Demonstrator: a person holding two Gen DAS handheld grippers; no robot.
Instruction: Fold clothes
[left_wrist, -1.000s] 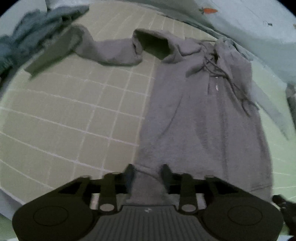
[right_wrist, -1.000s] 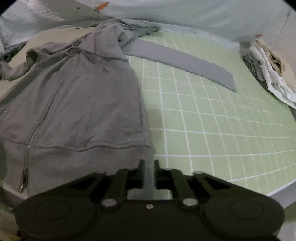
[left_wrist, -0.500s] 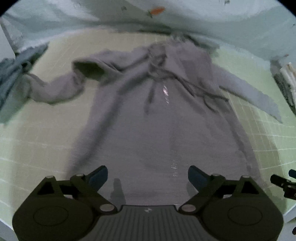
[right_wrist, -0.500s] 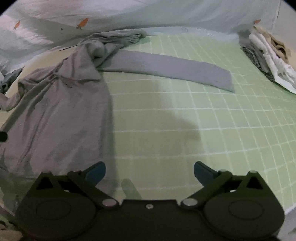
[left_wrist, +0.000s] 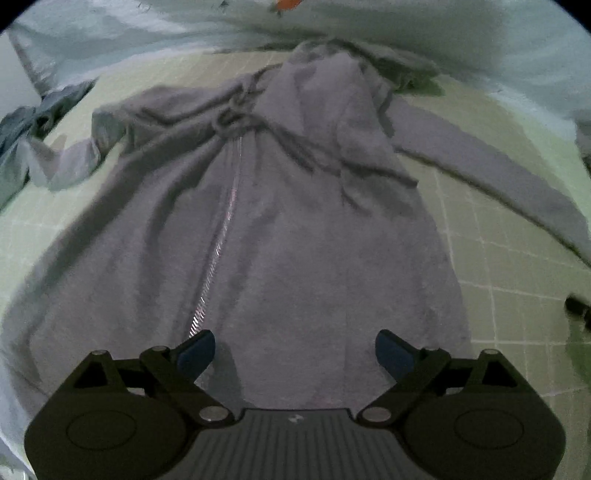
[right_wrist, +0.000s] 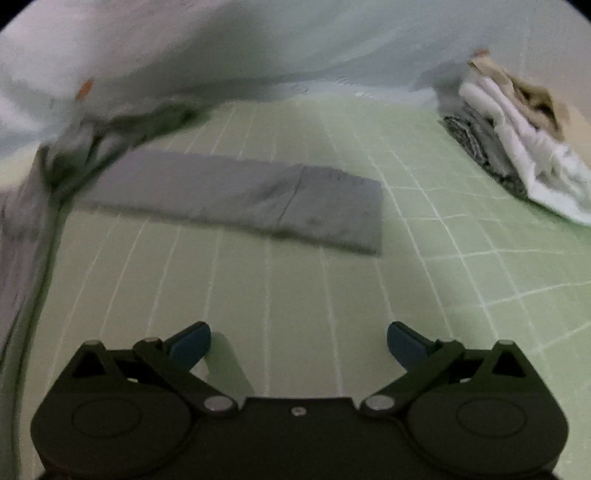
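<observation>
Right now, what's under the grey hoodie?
The grey hoodie lies spread, zipper up, on the green grid mat, which shows around its edges. Anything between hoodie and mat is covered; cannot tell.

Hoodie (left_wrist: 295, 236) hem hidden behind left gripper body; its right sleeve (left_wrist: 509, 184) cut off at frame edge. Right view: hoodie smeared w/ blur at left edge, mostly out of frame. Folded stack (right_wrist: 513, 147) contents too blurry to ID.

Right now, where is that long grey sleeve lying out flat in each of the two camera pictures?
Left wrist view: the sleeve runs along the right side, slanting down toward the edge.
Right wrist view: the same sleeve lies across the middle, cuff pointing right.
Shared landmark: the green gridded mat.
</observation>
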